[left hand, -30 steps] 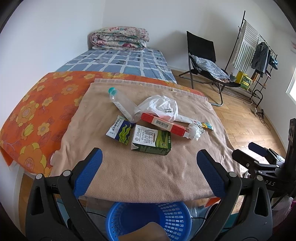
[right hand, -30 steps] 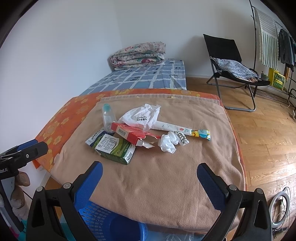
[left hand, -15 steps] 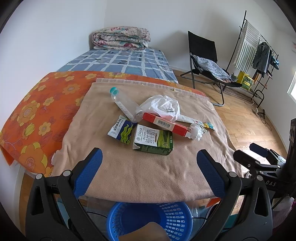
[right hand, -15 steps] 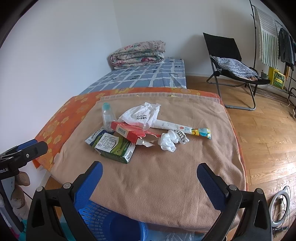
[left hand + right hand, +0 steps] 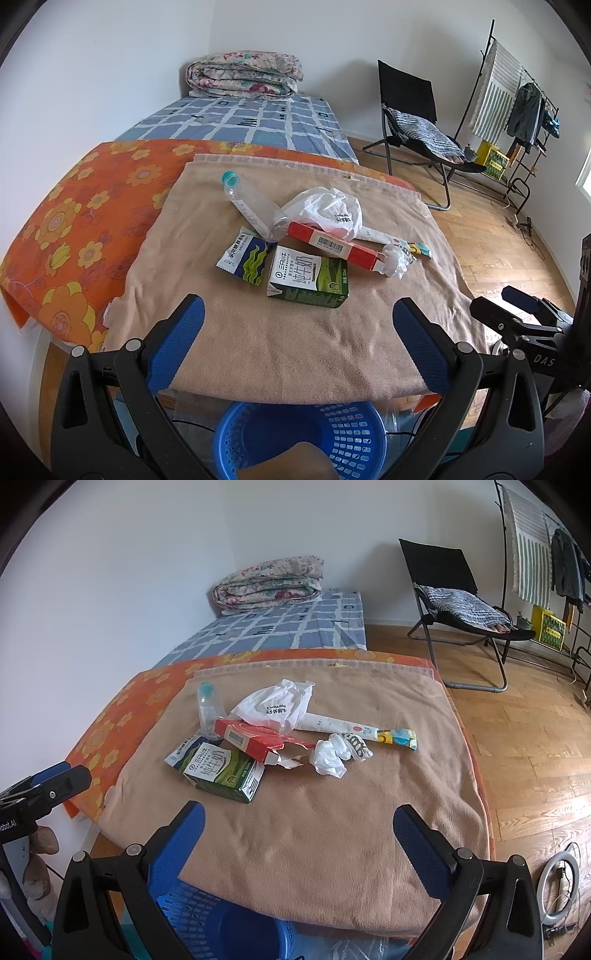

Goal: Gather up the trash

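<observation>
Partly hidden: blue basket (image 5: 343,435) under blanket edge (image 5: 295,384), contents unclear.

A green-and-white milk carton (image 5: 308,281) lies on its side on the tan blanket, nearest the edge. Just beside it lies a blue-and-white snack wrapper (image 5: 245,255). A torn-open red box (image 5: 334,246) rests against 1 clear bottle (image 5: 251,206) with a teal cap. A crumpled white plastic bag (image 5: 328,212), a wadded tissue (image 5: 330,757) and what seems a long wrapper (image 5: 360,730) lie alongside. A blue basket (image 5: 354,435) sits below.
</observation>
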The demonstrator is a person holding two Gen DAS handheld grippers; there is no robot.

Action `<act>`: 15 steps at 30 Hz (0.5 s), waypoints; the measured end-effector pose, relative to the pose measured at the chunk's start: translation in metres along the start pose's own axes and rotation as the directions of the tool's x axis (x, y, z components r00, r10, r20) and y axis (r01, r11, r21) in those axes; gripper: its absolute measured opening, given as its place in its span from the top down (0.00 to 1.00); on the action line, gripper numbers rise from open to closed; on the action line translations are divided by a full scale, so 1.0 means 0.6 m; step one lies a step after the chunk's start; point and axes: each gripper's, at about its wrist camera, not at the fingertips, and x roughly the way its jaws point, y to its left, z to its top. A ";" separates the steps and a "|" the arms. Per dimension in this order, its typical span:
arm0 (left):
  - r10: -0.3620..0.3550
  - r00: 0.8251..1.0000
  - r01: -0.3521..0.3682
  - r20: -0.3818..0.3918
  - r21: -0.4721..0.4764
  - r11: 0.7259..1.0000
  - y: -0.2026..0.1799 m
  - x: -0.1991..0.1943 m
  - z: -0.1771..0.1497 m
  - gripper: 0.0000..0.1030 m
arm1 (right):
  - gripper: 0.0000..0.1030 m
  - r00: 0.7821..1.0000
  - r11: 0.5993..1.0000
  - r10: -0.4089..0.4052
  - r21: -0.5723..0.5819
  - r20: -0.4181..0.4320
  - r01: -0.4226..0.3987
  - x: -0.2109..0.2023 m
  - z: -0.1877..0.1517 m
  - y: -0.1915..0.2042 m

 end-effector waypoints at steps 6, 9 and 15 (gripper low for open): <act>0.006 1.000 -0.006 -0.003 -0.007 1.000 0.024 0.004 -0.008 0.00 | 0.00 1.000 1.000 0.003 0.003 -0.005 -0.003 0.000 0.000 -0.001; 0.011 1.000 -0.011 -0.010 -0.010 1.000 0.029 0.009 -0.012 0.00 | 0.00 1.000 1.000 0.010 0.012 -0.015 -0.010 0.002 0.003 -0.003; 0.027 1.000 -0.027 -0.008 -0.004 1.000 0.031 0.015 -0.012 0.00 | 0.00 1.000 1.000 0.002 0.011 -0.019 -0.002 0.003 0.006 -0.001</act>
